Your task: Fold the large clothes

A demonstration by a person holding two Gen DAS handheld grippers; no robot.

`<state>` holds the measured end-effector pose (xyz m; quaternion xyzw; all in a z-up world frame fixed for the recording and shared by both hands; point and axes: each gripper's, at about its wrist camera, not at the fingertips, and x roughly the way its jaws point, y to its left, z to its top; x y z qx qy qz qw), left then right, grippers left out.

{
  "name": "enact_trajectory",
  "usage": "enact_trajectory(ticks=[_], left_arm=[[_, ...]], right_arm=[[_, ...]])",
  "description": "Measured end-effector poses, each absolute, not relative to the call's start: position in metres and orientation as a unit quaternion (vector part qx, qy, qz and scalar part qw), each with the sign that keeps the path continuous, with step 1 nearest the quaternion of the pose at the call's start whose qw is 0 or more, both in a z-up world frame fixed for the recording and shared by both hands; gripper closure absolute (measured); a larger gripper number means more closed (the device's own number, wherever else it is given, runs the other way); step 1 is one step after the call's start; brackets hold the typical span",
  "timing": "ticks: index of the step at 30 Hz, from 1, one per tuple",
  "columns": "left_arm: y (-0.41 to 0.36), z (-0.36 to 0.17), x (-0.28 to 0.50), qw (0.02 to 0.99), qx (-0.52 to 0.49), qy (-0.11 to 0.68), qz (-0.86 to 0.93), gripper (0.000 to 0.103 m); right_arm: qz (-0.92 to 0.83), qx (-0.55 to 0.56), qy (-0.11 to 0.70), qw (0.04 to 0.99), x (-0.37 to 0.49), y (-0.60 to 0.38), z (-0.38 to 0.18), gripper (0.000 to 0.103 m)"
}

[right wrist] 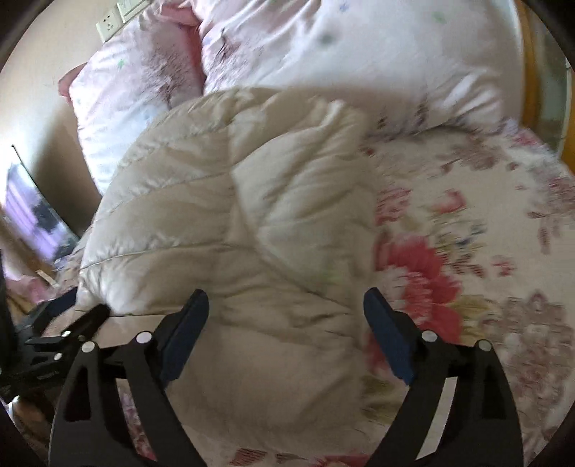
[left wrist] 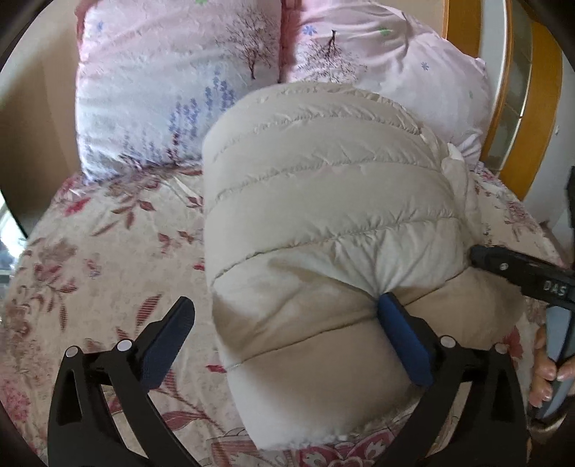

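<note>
The folded beige jacket (left wrist: pixel 323 215) lies mid-bed (left wrist: pixel 107 251), its far edge against the pillows (left wrist: pixel 161 89) — bare sheet either side. Both hand-held grippers stand released: left (left wrist: pixel 287 316), right (right wrist: pixel 285 316). Only the right view shows a wall socket (right wrist: pixel 109 23).

Folded jacket (left wrist: pixel 323 215) on bed (left wrist: pixel 107 251) — pillows (left wrist: pixel 172 89) behind.

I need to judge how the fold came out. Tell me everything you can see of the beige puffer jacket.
The beige quilted puffer jacket looks like shiny, down-filled fabric stitched into horizontal puffy bands. It lies folded into a thick, rounded bundle on the floral bedspread, its far end against the pink printed pillows. One blue pad of the left gripper touches its near edge, jaws wide open. The right gripper stands over its near end, jaws open too.
</note>
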<state>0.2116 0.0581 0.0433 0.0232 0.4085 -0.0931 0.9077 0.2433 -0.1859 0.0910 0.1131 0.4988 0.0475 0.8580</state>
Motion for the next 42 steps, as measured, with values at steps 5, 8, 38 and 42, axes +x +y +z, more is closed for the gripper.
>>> enact_trajectory(ticks=[5, 8, 38, 42], left_arm=[[0.053, 0.054, 0.194, 0.92, 0.059, 0.385, -0.054, 0.001], [0.054, 0.059, 0.183, 0.924, 0.054, 0.376, -0.05, 0.001], [0.067, 0.024, 0.126, 0.876, 0.0, 0.482, -0.031, 0.001], [0.068, 0.023, 0.128, 0.874, -0.002, 0.486, -0.031, 0.001]], right_arm=[[-0.019, 0.09, 0.474, 0.876, 0.225, -0.201, 0.112, 0.003], [-0.044, 0.071, 0.457, 0.886, 0.21, -0.204, 0.125, 0.002], [0.012, -0.008, 0.545, 0.838, 0.144, -0.137, 0.097, 0.002], [0.014, -0.009, 0.551, 0.835, 0.144, -0.135, 0.094, 0.002]])
